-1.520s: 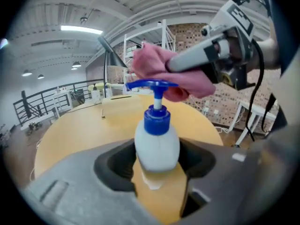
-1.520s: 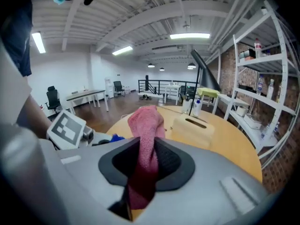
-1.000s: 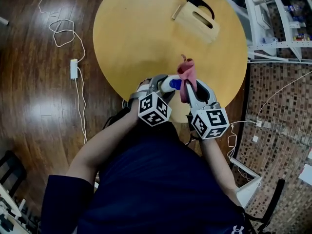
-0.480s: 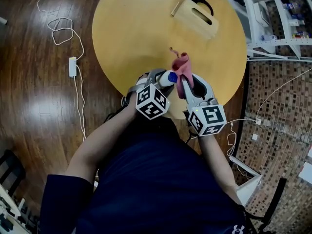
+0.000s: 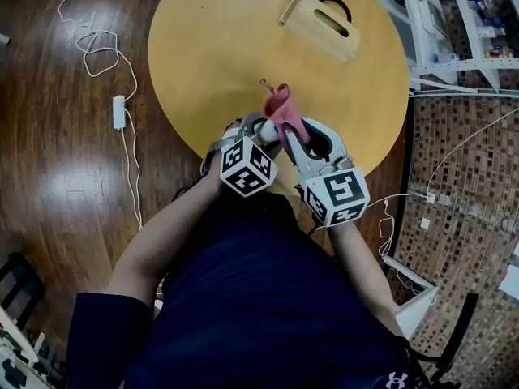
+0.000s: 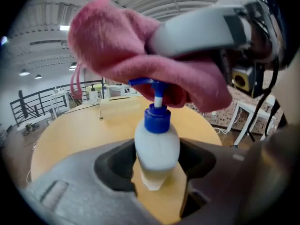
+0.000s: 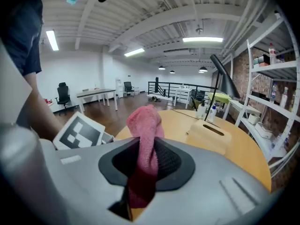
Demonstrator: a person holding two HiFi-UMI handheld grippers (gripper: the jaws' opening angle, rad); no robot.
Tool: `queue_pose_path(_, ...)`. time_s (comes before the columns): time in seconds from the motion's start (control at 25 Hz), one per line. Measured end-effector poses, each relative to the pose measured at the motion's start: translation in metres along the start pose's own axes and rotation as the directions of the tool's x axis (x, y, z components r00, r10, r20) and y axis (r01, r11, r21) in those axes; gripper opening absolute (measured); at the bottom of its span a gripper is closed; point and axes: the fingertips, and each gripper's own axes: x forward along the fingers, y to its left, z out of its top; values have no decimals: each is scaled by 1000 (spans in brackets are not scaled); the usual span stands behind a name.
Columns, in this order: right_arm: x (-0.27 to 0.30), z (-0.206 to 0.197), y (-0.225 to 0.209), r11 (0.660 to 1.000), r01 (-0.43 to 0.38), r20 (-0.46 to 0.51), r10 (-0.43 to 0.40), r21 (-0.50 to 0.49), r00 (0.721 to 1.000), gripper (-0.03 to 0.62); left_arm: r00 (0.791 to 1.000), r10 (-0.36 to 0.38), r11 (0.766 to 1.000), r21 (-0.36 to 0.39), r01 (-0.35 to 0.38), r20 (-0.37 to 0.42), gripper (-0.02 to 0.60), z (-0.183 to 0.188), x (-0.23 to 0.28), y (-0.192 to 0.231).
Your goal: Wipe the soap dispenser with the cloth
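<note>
Cloth (image 6: 126, 46) atop soap dispenser (image 6: 157, 146)

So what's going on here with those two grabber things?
A person stands over a round wooden table with a handheld gripper in each hand. The left gripper clamps a white soap dispenser with a blue pump. The right gripper pinches a pink cloth, which lies against the top of the pump, so the wiping looks under way.

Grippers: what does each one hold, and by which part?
The left gripper holds the soap dispenser by its white body; the right gripper pinches the pink cloth along its bunched middle.
</note>
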Motion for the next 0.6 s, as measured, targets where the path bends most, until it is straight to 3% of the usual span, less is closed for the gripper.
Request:
queue_pose_path(0.16, -13, -27, -38, 988, 72, -29, -69, 136, 997, 78, 1000, -5, 1000, 6, 5, -2, 262, 3, 4, -3)
queue_pose_path(0.28, -14, -51, -70, 991, 120, -145, -112, 53, 983, 78, 1000, -5, 1000, 6, 6, -7, 262, 0, 3, -1)
queue_pose_path(0.44, -4, -65, -57, 990, -61, -252, 26, -129, 967, 78, 1000, -5, 1000, 6, 5, -11, 262, 2, 5, -3)
queue_pose_path(0.6, -18, -84, -21, 985, -158, -329, 127, -70, 936, 77, 1000, -17, 1000, 3, 17, -14, 262, 4, 8, -5)
